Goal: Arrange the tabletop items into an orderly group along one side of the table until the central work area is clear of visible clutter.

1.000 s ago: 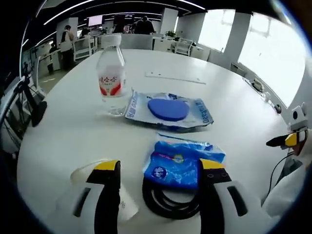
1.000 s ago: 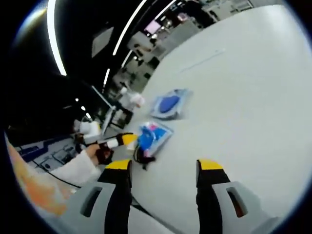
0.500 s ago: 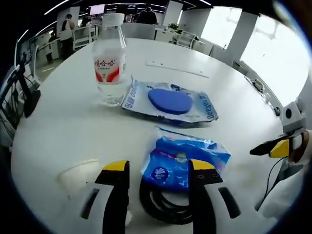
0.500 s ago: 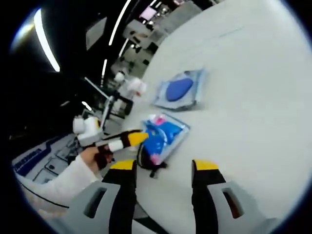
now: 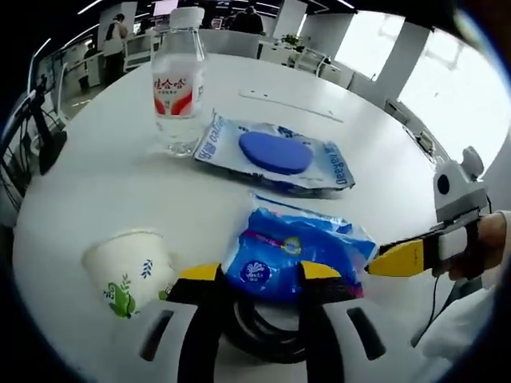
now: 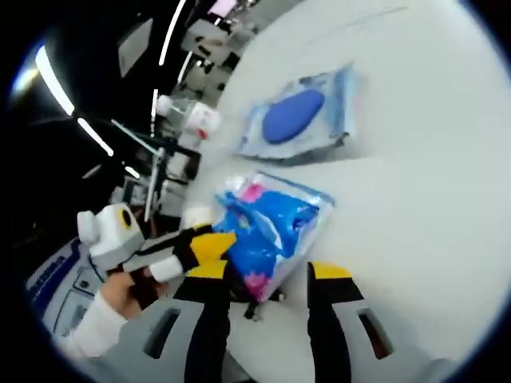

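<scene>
Between the yellow-tipped fingers (image 5: 200,273) of the left gripper (image 5: 259,273) lies the near edge of a blue tissue pack (image 5: 297,254) — the jaws stand narrowly apart on either side of that edge, but whether they actually touch it I cannot tell. Under and just behind the pack sits a coil of black cable (image 5: 263,331), its loop showing between the jaws. Just left of the left jaw stands a white paper cup (image 5: 132,271) with a green leaf print, upright on the table. From the right edge of the left gripper view the right gripper (image 5: 407,257) reaches in, its yellow tip near the pack's right corner, a hand (image 5: 479,251) behind it. In the right gripper view that gripper's own jaws (image 6: 267,273) stand moderately apart with nothing between them but the tissue pack's (image 6: 271,231) corner just ahead; the left gripper (image 6: 200,247) comes in from the left, its yellow tip against the pack, held by a hand (image 6: 120,291) in a white sleeve. Farther out on the table lies a flat clear packet holding a blue oval pad (image 5: 275,153), and beside it, to its left, an upright clear water bottle (image 5: 177,88) with a red and white label and white cap. The round white table (image 5: 96,191) is smooth and matte, with a thin pale strip (image 5: 291,106) lying far across it. Beyond is an open office — desks, ceiling light strips, bright windows on the right, people standing in the distance.
</scene>
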The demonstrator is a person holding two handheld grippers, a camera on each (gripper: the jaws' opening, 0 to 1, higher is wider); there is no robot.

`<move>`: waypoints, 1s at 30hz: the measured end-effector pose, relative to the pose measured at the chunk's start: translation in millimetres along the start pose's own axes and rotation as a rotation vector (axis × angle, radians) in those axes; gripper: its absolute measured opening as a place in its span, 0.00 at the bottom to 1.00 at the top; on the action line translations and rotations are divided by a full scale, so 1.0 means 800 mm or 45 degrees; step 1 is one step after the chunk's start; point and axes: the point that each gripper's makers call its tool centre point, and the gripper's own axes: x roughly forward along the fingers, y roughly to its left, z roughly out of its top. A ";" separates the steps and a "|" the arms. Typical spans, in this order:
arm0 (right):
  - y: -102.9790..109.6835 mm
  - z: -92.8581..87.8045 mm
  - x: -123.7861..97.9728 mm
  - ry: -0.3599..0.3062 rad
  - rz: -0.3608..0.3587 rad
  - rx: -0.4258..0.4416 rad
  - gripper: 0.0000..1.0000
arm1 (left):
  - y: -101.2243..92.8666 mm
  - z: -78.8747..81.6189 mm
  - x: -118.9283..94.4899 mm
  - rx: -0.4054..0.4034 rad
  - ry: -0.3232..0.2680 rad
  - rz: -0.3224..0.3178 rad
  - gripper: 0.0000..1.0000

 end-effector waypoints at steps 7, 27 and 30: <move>-0.016 -0.004 -0.001 -0.028 -0.056 0.020 0.02 | -0.007 -0.007 -0.008 0.036 -0.004 0.020 0.21; -0.032 0.019 -0.081 -0.178 -0.069 -0.006 0.00 | -0.069 -0.005 -0.027 0.167 -0.100 -0.070 0.05; -0.036 0.020 -0.095 -0.192 -0.086 -0.048 0.00 | -0.084 -0.005 -0.024 0.204 -0.097 -0.095 0.05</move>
